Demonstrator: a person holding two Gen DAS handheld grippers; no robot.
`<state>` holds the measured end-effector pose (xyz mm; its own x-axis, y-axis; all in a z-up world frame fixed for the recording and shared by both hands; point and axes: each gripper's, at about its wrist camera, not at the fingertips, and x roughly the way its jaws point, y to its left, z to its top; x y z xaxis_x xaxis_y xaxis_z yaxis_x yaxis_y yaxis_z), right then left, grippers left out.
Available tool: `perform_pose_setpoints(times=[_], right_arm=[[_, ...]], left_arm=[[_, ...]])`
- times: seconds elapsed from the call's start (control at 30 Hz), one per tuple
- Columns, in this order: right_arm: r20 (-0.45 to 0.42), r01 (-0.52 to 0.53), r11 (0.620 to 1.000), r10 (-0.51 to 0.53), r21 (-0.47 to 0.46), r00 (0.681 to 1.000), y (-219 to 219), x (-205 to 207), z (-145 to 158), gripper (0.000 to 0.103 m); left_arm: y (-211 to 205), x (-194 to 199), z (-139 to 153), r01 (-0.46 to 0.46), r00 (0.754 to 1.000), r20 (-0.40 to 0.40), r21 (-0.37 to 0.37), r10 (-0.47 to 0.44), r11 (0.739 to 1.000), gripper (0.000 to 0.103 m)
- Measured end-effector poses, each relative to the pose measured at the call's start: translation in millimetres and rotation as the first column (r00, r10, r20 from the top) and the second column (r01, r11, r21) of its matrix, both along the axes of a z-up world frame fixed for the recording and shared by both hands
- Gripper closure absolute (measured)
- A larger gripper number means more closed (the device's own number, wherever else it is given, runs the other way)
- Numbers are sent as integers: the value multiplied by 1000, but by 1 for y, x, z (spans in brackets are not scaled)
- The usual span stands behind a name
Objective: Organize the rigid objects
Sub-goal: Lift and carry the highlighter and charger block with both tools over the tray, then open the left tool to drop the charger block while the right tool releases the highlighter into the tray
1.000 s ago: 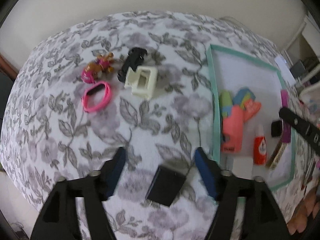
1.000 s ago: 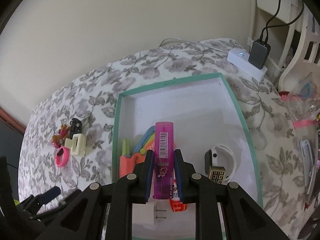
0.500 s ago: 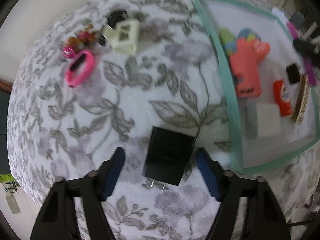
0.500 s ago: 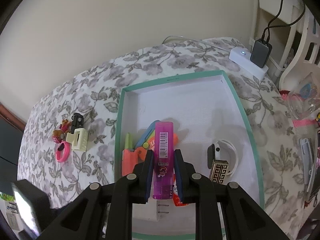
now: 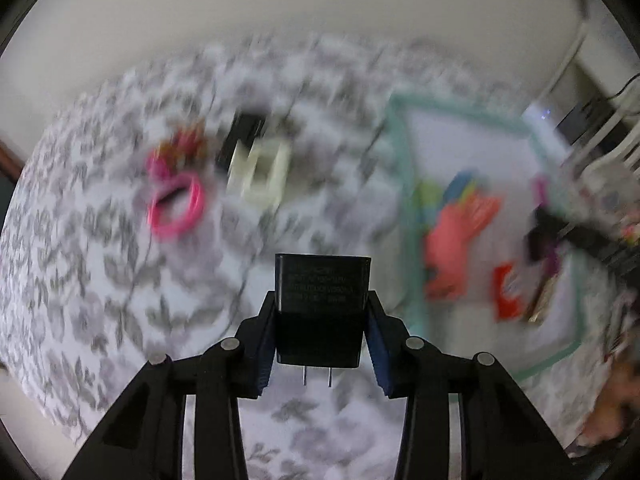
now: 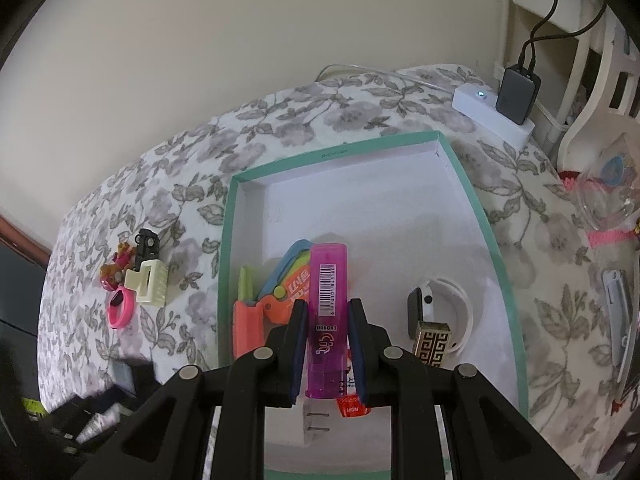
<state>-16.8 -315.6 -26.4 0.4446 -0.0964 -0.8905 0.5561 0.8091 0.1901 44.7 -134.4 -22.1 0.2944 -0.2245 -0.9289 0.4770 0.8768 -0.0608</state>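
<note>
In the left wrist view the left gripper (image 5: 322,312) fills the lower centre of the frame, its jaws having just been closing, and its blue pads now press both sides of a black rectangular plastic plug adapter (image 5: 321,308) whose two metal prongs point toward the bottom edge. Everything behind it is smeared by blur: a grey floral-print cloth (image 5: 100,264) covers the surface, with a bright pink plastic ring (image 5: 176,209) and a cream plastic hair claw (image 5: 262,174) in the upper left. In the right wrist view the right gripper (image 6: 327,316) sits at lower centre, clenched on a translucent purple plastic tube with a barcode label (image 6: 326,312), which stands lengthwise between the fingers and reaches toward mid-frame. Beneath it, across the centre, lies a shallow white cardboard box with a teal rim (image 6: 476,208); inside are an orange plastic toy (image 6: 248,326) at centre left and a white wristband with a dark face (image 6: 444,312) at centre right, touching a gold patterned block (image 6: 434,338). A white power strip (image 6: 492,114) lies at the upper right.
</note>
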Motion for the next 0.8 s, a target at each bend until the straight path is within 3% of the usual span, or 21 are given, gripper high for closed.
perform_pose_setpoints(times=[0.13,0.37,0.73,0.8], right_arm=[[-2,15,1000,-16,-26,1000,-7,-2,2,82],[-8,59,998,-59,-33,998,-26,-10,0,81],[-44,68,996,-70,-49,997,-30,-10,-10,80],[-48,70,996,-73,-61,996,-29,-10,-10,80]], left_arm=[[-33,-10,26,83,995,69,-83,-77,993,61],[-83,-19,18,205,974,116,-69,-197,976,61],[-99,-20,-4,208,977,72,-101,-201,973,60],[-97,-18,-4,203,978,70,-106,-196,973,53]])
